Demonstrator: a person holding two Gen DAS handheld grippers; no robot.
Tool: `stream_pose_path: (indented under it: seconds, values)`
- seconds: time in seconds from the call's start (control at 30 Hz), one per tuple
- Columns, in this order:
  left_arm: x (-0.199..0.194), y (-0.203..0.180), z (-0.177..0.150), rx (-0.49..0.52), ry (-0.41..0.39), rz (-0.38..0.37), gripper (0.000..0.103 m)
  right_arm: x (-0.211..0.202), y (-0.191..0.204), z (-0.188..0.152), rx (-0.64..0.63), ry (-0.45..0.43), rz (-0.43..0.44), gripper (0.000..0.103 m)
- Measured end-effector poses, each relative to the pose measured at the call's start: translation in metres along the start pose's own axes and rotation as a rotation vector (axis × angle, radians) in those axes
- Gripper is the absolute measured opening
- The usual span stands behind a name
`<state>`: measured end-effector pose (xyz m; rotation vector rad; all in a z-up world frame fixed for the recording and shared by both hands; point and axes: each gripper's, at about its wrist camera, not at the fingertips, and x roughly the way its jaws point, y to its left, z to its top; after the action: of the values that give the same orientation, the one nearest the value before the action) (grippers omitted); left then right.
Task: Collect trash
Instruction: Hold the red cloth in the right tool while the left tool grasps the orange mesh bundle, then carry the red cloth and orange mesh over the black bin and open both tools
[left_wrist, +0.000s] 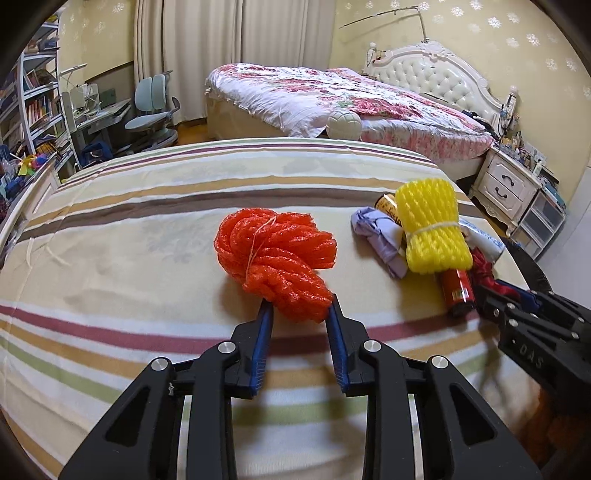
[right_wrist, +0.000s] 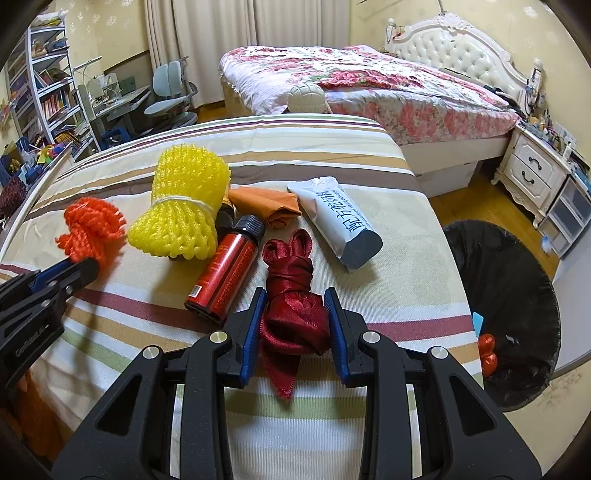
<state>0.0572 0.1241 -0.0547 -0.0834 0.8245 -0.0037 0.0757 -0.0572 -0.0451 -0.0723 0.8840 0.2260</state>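
Striped table (right_wrist: 332, 155): red bottle (right_wrist: 225, 271) beside ribbon (right_wrist: 293, 310).

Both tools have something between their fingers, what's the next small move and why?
Probably lift the right tool and carry the dark red ribbon rightward to the black bin; its fingers already flank the ribbon. The left tool sits at the orange foam net.
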Motion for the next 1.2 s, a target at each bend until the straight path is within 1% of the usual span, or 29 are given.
stream_pose_path:
  seconds: [0.07,0.1,0.17,0.2,0.23,0.3,0.4,0.43,0.57,0.63,0.73,0.83,0.97,1.2]
  values:
    - [-0.004,0.003,-0.004,-0.009,0.008,-0.008,0.030,0.001,0.000,0.001,-0.002,0.000,0.000,0.031]
    - [-0.006,0.004,-0.005,-0.013,0.009,-0.006,0.032,0.000,0.000,0.000,-0.002,0.000,0.000,0.031]
    - [-0.008,0.005,-0.007,-0.017,0.011,-0.001,0.039,0.000,0.000,0.000,-0.001,0.000,0.000,0.031]
    - [-0.009,0.006,-0.007,-0.021,0.008,0.004,0.048,0.000,0.000,0.000,-0.001,0.000,0.000,0.031]
    - [-0.009,0.007,-0.006,-0.026,0.003,0.009,0.060,0.001,0.000,0.000,0.000,0.000,0.000,0.031]
    - [-0.010,0.009,-0.003,-0.041,-0.010,0.021,0.069,0.000,0.000,-0.001,-0.001,0.000,0.000,0.031]
    - [-0.006,0.009,0.004,-0.050,-0.015,0.042,0.076,0.000,0.000,-0.001,-0.002,-0.001,-0.001,0.031]
    - [-0.004,0.009,0.007,-0.048,-0.016,0.052,0.077,0.001,0.000,-0.001,-0.002,-0.001,-0.002,0.031]
    - [0.006,0.005,0.012,-0.021,-0.011,0.069,0.076,0.001,0.000,0.000,0.001,-0.001,0.003,0.031]
    - [0.009,0.005,0.010,-0.013,0.003,0.065,0.057,0.000,-0.001,-0.002,0.001,-0.002,0.003,0.031]
    - [0.012,0.005,0.007,-0.006,0.017,0.052,0.046,0.000,-0.001,-0.002,0.000,-0.002,0.002,0.031]
    - [0.010,0.007,0.007,-0.007,0.010,0.032,0.042,-0.001,-0.001,-0.003,0.002,-0.004,0.004,0.030]
    - [0.006,0.004,0.004,0.006,0.000,0.031,0.038,-0.004,-0.002,-0.007,0.003,-0.008,0.011,0.027]
    - [-0.005,0.002,-0.004,0.019,-0.027,0.029,0.036,-0.011,0.000,-0.013,0.005,-0.015,0.009,0.024]
